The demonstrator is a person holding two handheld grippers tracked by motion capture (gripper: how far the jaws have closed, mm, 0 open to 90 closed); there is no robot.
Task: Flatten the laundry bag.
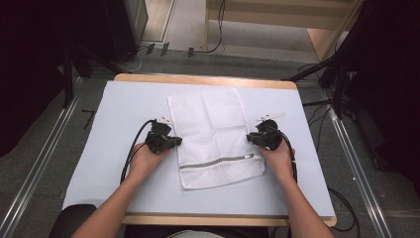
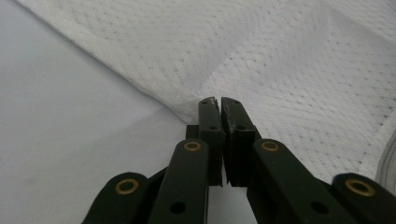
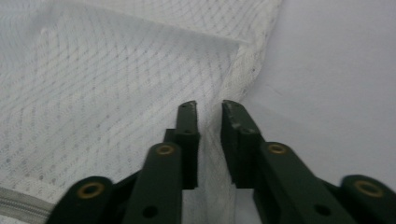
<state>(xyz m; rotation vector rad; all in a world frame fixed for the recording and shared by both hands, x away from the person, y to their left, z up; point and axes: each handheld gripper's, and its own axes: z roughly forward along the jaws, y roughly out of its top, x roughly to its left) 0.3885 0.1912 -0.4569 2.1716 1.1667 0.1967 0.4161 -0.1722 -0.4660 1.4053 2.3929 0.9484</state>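
White mesh laundry bag (image 1: 215, 136): flat on the desk (image 1: 119, 109), near the middle, long axis running away from the person and slightly skewed. Grey zipper (image 1: 218, 161) across the near end. Crease lines visible in the far half. Fabric fine netting, translucent in the gripper views, with a thicker stitched hem along each long side.

Left tool (image 1: 171, 141): at the bag's left edge, roughly halfway along it, held in the left hand (image 1: 143, 161). In the left gripper view the left tool (image 2: 219, 103) with jaws pressed together, tips meeting right at the hem of the mesh bag (image 2: 261, 56); fabric bunched slightly at the tips, so closed on the bag's edge.

Right tool (image 1: 253, 138): at the bag's right edge, just beyond the zipper's end, held in the right hand (image 1: 277, 158). In the right gripper view the right tool (image 3: 208, 108) with jaws parted by a narrow gap, straddling the hem of the bag (image 3: 116, 84); the hem running between the two jaws, not yet pinched. Corner of the zipper (image 3: 18, 205) at lower left of that view.

Desk: light wooden top covered by a pale sheet. Black cable (image 1: 133, 148) trailing from the left tool back past the wrist. Both forearms entering from the near side.
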